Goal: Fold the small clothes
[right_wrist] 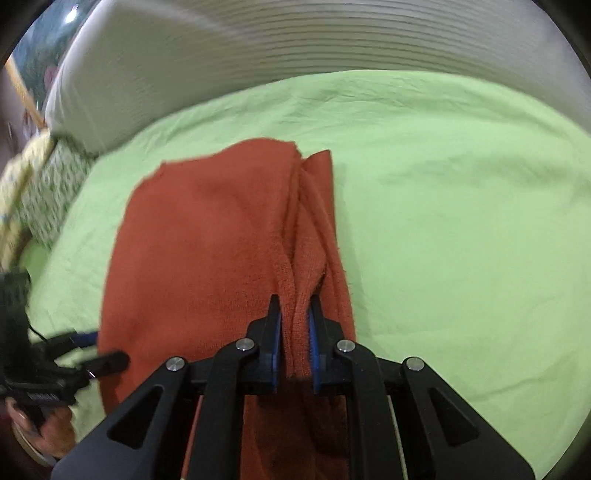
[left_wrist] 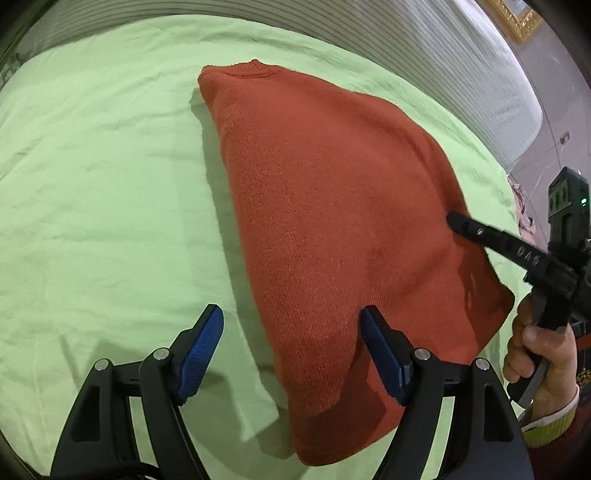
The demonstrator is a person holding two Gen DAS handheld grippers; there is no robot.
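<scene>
A rust-red knit sweater [left_wrist: 332, 206] lies partly folded on a light green sheet [left_wrist: 96, 184]. My left gripper [left_wrist: 291, 325] is open and empty, its blue pads astride the sweater's near left edge, just above it. My right gripper [right_wrist: 295, 306] is shut on a bunched fold of the sweater [right_wrist: 207, 236] at its right edge. The right gripper also shows in the left wrist view [left_wrist: 456, 219], at the sweater's right side. The left gripper shows at the left edge of the right wrist view [right_wrist: 107, 350].
The green sheet [right_wrist: 461, 221] covers a bed. A white ribbed headboard or wall [right_wrist: 295, 40] runs along the far side. A patterned green and white cushion [right_wrist: 48, 188] sits at the far left. A gold picture frame [left_wrist: 517, 18] hangs at the top right.
</scene>
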